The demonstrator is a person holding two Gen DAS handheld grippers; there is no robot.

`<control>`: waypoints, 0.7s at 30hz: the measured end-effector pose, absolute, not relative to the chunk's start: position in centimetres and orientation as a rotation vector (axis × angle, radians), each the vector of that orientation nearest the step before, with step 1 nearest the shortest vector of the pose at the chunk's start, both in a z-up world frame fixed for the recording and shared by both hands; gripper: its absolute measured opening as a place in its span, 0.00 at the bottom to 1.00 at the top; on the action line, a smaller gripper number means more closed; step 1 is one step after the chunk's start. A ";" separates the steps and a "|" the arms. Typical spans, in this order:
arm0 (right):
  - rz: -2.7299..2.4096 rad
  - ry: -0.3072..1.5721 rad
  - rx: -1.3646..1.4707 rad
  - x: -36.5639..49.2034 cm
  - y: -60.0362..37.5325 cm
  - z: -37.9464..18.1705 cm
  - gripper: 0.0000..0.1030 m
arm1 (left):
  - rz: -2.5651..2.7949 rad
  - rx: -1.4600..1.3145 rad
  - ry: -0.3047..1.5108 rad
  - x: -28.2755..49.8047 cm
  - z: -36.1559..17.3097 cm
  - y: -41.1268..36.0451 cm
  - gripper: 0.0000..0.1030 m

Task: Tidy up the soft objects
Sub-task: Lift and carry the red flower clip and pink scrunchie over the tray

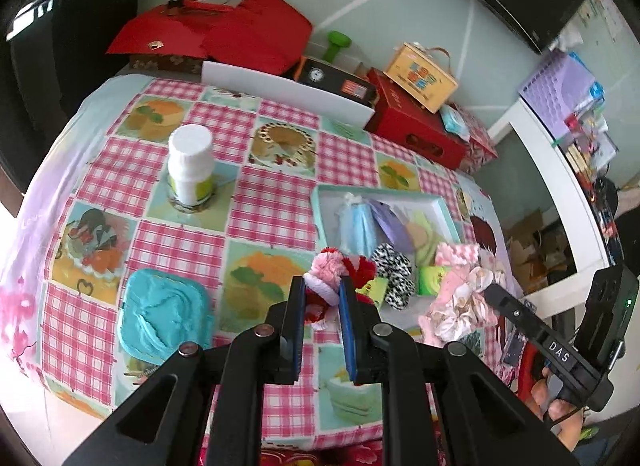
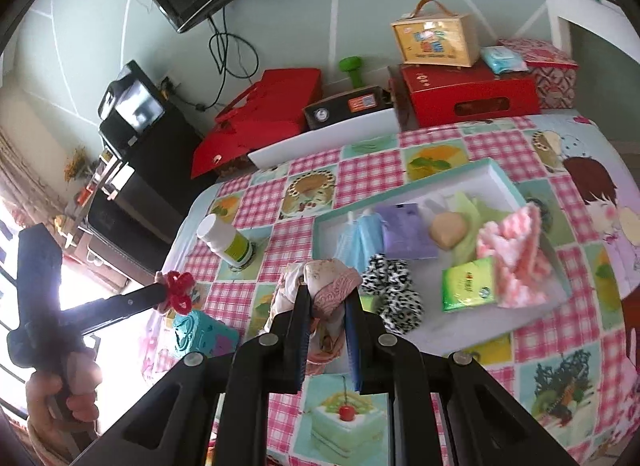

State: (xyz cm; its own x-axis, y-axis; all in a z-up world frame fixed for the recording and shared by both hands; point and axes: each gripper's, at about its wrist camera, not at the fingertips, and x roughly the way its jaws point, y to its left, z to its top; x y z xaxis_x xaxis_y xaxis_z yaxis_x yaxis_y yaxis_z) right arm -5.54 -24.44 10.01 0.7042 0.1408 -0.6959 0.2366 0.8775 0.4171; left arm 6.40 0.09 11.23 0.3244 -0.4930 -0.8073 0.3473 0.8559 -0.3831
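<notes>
My left gripper [image 1: 322, 292] is shut on a red, pink and white fluffy scrunchie [image 1: 334, 270], held above the cloth near the tray's near corner; it also shows in the right wrist view [image 2: 176, 292]. My right gripper [image 2: 326, 302] is shut on a pink floral scrunchie [image 2: 330, 286], also seen in the left wrist view [image 1: 460, 302]. The teal-rimmed white tray [image 2: 440, 181] holds a zebra scrunchie [image 2: 394, 286], a blue mask, a purple packet, a green tissue pack [image 2: 468, 284], a pink knit cloth [image 2: 512, 254] and a beige sponge.
A white pill bottle [image 1: 191, 163] stands on the checked tablecloth. A teal wipes pack [image 1: 162, 312] lies at the near left. Red boxes [image 2: 468, 99], a yellow case, a white board and a black device line the far edge by the wall.
</notes>
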 end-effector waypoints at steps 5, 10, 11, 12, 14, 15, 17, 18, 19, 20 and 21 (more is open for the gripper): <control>-0.083 0.786 0.540 -6.8 -26.3 9.8 0.17 | -0.560 -0.115 1.117 5.3 11.6 -1.6 0.16; -0.100 0.776 0.571 -7.5 -28.0 9.3 0.17 | -0.556 -0.094 1.133 4.8 11.3 -3.2 0.16; -0.102 0.777 0.574 -7.6 -28.2 9.2 0.17 | -0.557 -0.090 1.137 4.7 11.2 -3.5 0.16; -0.107 0.778 0.578 -7.6 -28.5 9.1 0.17 | -0.557 -0.083 1.142 4.7 11.0 -3.9 0.16; -0.116 0.781 0.586 -7.5 -29.0 8.7 0.17 | -0.557 -0.075 1.149 4.6 10.7 -4.5 0.16; -0.120 0.783 0.592 -7.5 -29.3 8.5 0.17 | -0.558 -0.069 1.154 4.7 10.5 -4.9 0.16; -0.125 0.786 0.601 -7.4 -29.7 8.2 0.17 | -0.561 -0.059 1.162 4.7 10.2 -5.5 0.16; -0.130 0.789 0.607 -7.2 -30.0 7.9 0.17 | -0.563 -0.053 1.167 4.8 9.9 -6.0 0.16; -0.133 0.791 0.610 -7.1 -30.2 7.7 0.17 | -0.565 -0.050 1.171 4.9 9.7 -6.3 0.16; -0.138 0.793 0.615 -7.0 -30.5 7.6 0.17 | -0.567 -0.046 1.174 5.0 9.5 -6.7 0.16; -0.140 0.795 0.620 -6.8 -30.7 7.3 0.17 | -0.570 -0.043 1.178 5.1 9.3 -7.0 0.16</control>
